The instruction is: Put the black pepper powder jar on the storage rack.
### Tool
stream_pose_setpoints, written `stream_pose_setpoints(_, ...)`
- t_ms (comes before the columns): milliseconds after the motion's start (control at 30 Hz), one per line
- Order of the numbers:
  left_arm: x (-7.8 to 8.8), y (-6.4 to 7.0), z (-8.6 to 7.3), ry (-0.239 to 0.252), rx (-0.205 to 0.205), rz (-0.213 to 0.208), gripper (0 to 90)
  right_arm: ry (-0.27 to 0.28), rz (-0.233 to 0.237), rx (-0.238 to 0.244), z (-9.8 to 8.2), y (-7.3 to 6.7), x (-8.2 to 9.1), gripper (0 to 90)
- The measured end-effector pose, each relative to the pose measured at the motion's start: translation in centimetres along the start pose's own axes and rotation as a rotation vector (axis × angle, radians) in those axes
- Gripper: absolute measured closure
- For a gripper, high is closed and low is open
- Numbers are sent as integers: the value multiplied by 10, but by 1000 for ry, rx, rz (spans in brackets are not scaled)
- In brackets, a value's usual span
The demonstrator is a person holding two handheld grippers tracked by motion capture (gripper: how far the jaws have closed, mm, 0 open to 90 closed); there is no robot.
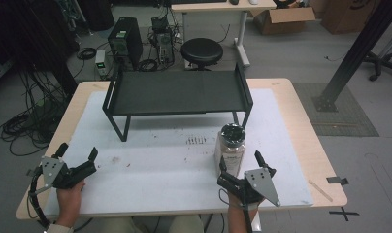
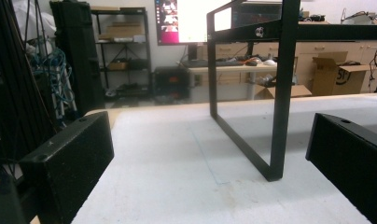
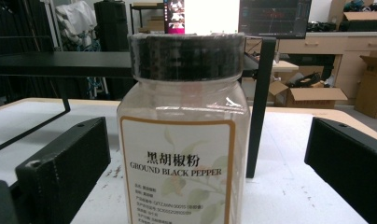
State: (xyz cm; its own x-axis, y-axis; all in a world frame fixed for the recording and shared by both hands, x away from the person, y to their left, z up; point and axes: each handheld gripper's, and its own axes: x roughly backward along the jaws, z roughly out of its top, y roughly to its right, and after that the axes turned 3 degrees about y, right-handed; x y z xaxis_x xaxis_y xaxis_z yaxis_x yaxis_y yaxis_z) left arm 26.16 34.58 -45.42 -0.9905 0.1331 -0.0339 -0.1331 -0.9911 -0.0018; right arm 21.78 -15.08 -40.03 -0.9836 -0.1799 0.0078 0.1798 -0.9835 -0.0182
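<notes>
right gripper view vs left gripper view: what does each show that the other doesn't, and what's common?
Right gripper view alone: the ground black pepper jar upright between the open jaws of the right gripper, its label readable and its dark lid on.

Left gripper view alone: the end leg frame of the black shelf standing on the white mat, with bare mat between the open jaws of the left gripper.

Both: the black shelf, the white mat, open jaws, and lit monitors and cardboard boxes in the background.
</notes>
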Motion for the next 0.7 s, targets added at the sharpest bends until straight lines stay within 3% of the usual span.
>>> stream_pose_setpoints(700, 0, 0, 0, 1, 0, 1, 12, -31, -17, -9, -14, -12, -14, 0)
